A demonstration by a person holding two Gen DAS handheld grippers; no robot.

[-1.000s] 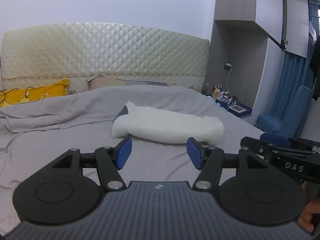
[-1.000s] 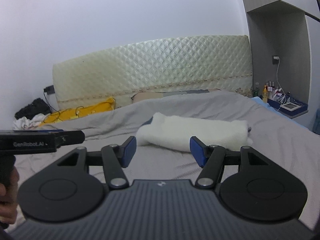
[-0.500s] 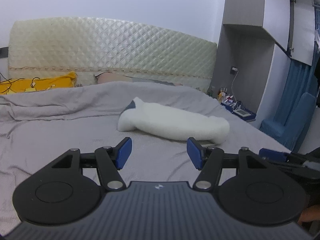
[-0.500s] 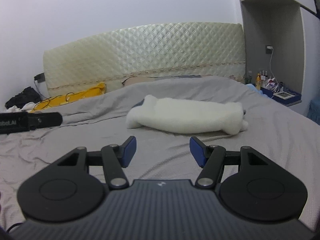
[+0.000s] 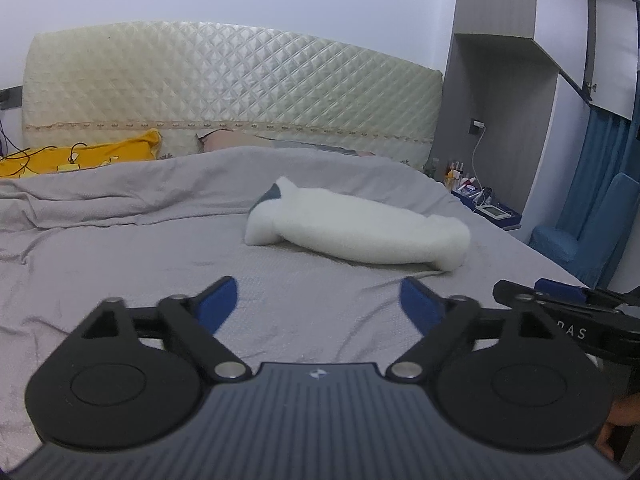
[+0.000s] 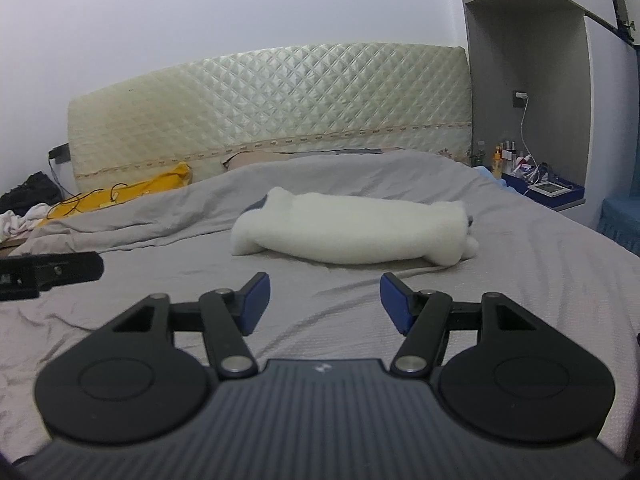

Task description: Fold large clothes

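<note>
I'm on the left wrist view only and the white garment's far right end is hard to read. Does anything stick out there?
Observer: Yes. In the right wrist view a small white lobe pokes out past the white garment at its right end, with a bit of dark fabric above it.
Operator: Is the right gripper open?
Observer: The right gripper is open and empty, short of the garment, over the grey sheet.
Operator: Anything left of the yellow pillow?
Observer: Beyond the yellow pillow, a dark bundle and some white cloth lie at the bed's left edge.
</note>
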